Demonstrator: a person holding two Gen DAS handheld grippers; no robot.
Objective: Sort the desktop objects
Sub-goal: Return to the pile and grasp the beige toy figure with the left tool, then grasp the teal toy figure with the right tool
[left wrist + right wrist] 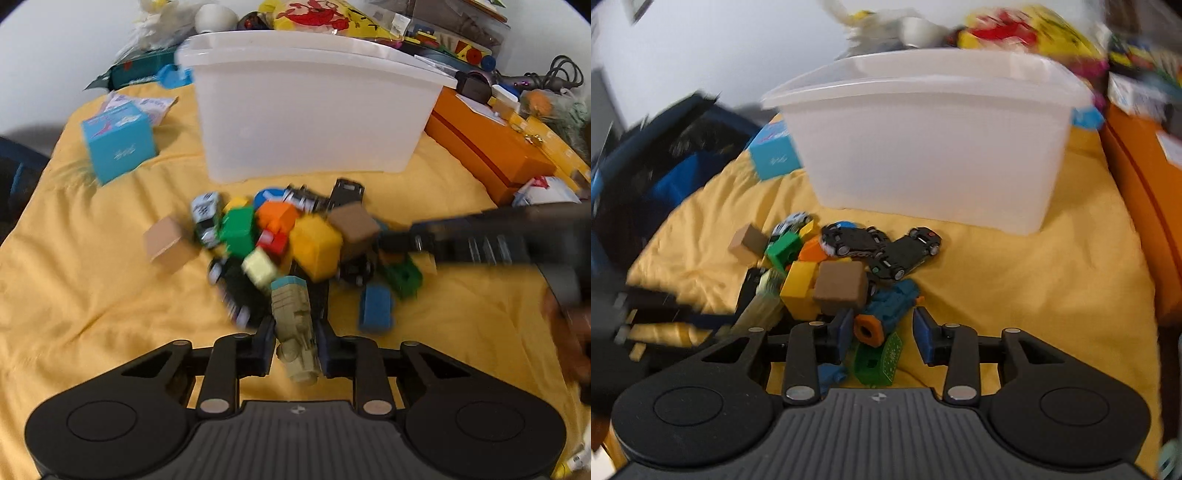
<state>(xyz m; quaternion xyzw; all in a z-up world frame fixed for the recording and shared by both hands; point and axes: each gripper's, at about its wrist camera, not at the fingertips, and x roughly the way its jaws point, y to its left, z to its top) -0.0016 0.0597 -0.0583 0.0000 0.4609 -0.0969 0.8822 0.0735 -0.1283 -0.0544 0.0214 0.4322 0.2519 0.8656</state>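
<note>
The left gripper (295, 347) is clamped on a beige toy vehicle (297, 328) just before the bin (314, 110); its rounded body could twist loose. The right gripper (884, 339) stands apart around a teal toy (886, 306), possibly nudging neighbouring blocks.

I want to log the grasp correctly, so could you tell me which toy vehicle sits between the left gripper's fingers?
The pale olive toy vehicle, blue-capped; the black toy cars lie farther back by the bin.

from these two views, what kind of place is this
Probably a cluttered home room, perhaps a play or storage corner: a yellow cloth under a pile of toys, a clear bin behind it, and boxes around.
</note>
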